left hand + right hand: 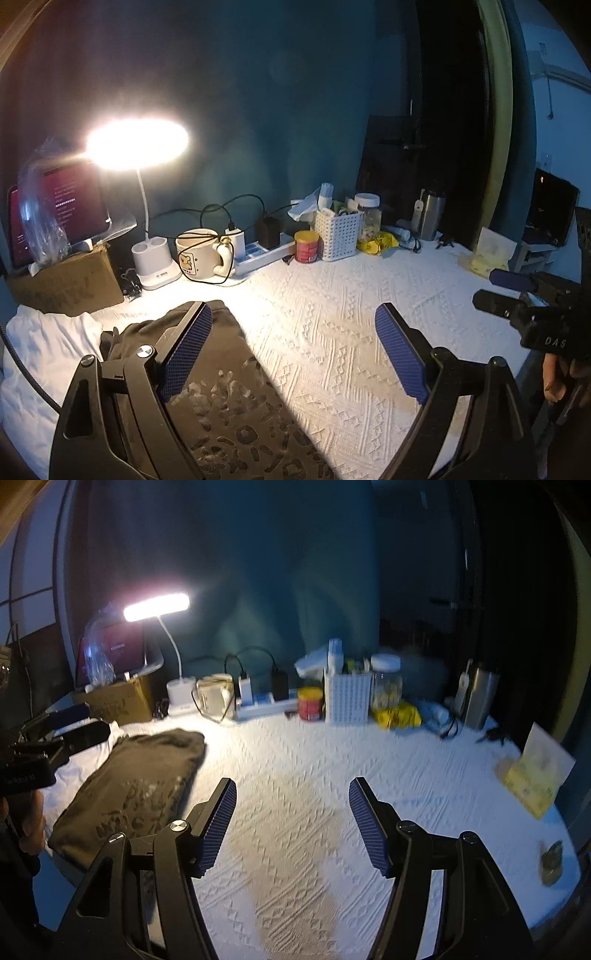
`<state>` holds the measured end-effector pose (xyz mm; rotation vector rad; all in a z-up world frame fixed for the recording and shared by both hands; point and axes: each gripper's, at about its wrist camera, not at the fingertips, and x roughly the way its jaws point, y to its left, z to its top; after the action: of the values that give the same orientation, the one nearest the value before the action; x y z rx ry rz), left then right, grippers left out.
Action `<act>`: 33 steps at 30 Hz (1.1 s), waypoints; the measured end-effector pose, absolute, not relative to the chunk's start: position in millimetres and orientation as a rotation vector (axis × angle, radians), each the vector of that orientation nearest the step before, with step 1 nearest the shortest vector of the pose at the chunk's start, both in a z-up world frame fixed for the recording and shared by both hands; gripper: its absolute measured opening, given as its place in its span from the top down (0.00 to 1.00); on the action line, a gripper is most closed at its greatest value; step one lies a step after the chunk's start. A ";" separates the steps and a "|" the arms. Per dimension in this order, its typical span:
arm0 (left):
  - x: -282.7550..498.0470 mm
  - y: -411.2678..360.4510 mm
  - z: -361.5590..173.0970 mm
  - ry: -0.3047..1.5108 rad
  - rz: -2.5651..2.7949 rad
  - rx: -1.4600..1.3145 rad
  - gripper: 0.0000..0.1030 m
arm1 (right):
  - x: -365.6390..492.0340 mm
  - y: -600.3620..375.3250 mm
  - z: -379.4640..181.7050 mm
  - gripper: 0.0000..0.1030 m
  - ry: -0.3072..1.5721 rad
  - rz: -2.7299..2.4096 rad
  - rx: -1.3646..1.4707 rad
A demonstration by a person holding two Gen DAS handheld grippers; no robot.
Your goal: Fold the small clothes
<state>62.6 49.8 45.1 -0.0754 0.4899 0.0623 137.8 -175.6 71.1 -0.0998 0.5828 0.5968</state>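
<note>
— Hard to read anything?
— Printed lettering on the folded dark garment (127, 790) blurred; lamp (136, 144) glare washed out the corner.
— Garment where?
— Lay on the white textured cloth (295, 775), left side, partly over a white garment (44, 350).
— Tongs?
— Left gripper (293, 350) raised above the garment's edge, jaws wide, gripping nothing. Right gripper (293, 823) spread, empty, over bare cloth.

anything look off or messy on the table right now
Mostly tidy. The dark folded garment lies flat at the left, partly over a white garment. The one oddity: a black cable loops across the mug beside the lamp base. Nothing looks spilled or damaged.
</note>
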 end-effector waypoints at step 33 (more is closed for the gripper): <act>-21.5 86.3 111.6 0.187 0.229 -0.155 0.02 | 67.8 -182.0 174.8 0.35 0.268 0.461 -0.104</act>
<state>-21.5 86.3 111.6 -0.1553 0.1869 0.2294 67.8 -182.0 174.8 -0.1041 0.2678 0.4614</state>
